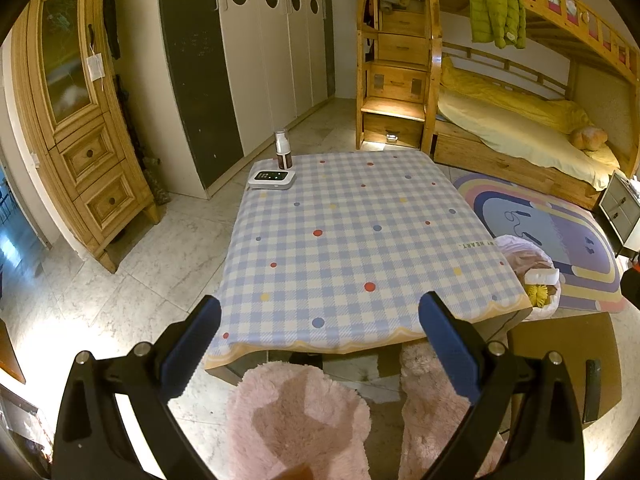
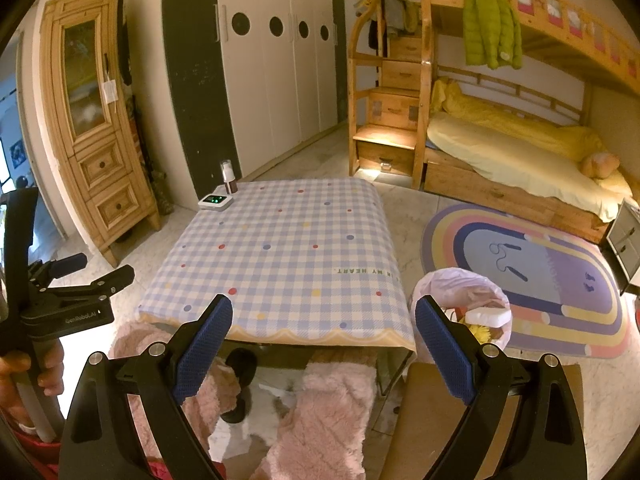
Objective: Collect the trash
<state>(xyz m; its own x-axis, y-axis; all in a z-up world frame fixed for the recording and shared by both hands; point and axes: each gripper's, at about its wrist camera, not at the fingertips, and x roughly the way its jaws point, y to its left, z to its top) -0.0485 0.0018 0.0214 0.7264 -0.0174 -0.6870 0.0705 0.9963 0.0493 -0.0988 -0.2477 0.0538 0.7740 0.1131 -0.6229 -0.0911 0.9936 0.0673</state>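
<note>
Apparently nearly finished, both the left gripper (image 1: 320, 344) and right gripper (image 2: 324, 344) hung apart and empty above the surface (image 2: 280, 256), which bore only a bottle (image 2: 229, 178) and device (image 2: 216, 201), while the trash bag (image 2: 460, 300) alongside looked full.

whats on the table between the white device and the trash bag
Nothing. From the white device at the far left corner across to the trash bag on the floor by the near right corner, the checked tablecloth is bare, in both wrist views.

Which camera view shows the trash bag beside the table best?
The right wrist view. There the trash bag shows its whole open mouth, with a white item and something yellow inside, only partly hidden by a gripper finger. In the left wrist view the trash bag sits near the frame edge, partly cut off by the table.
</note>
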